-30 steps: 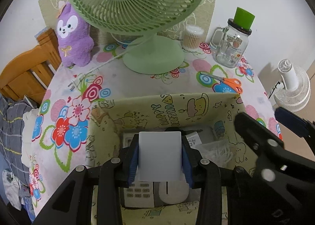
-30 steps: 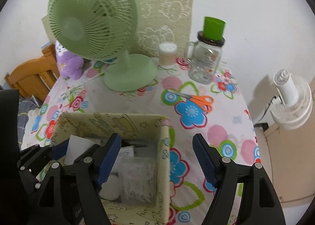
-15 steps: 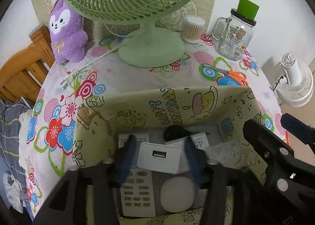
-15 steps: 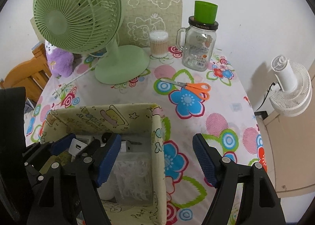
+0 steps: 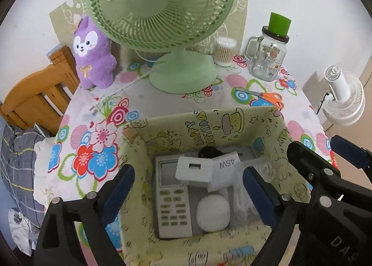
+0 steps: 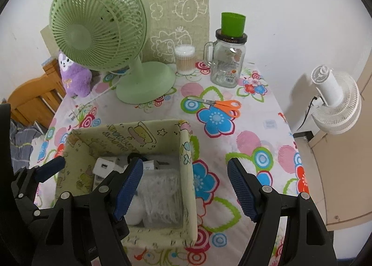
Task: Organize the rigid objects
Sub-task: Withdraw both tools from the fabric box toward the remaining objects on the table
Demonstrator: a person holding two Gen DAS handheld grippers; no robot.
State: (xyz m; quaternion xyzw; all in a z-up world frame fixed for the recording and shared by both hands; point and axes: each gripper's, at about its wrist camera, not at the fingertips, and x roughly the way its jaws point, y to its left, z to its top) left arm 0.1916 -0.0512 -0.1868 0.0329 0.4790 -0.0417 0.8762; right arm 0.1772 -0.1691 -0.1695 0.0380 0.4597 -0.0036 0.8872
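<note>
A yellow cartoon-print box stands on the flowered tablecloth. Inside it lie a white charger block, a grey remote, a white round case, a card marked 45W and a clear plastic bag. My left gripper hangs over the box, its jaws opening wide, with the charger lying loose below them. My right gripper is open and straddles the box's right wall, gripping nothing. Orange-handled scissors lie on the cloth beyond the box.
At the back stand a green desk fan, a purple plush, a cotton-swab tub and a glass jar with a green cup on top. A wooden chair is on the left, a white fan off the table's right.
The left gripper opened and let go of the white charger, which dropped into the box onto the remote. Both grippers drew back a little from the fan.
</note>
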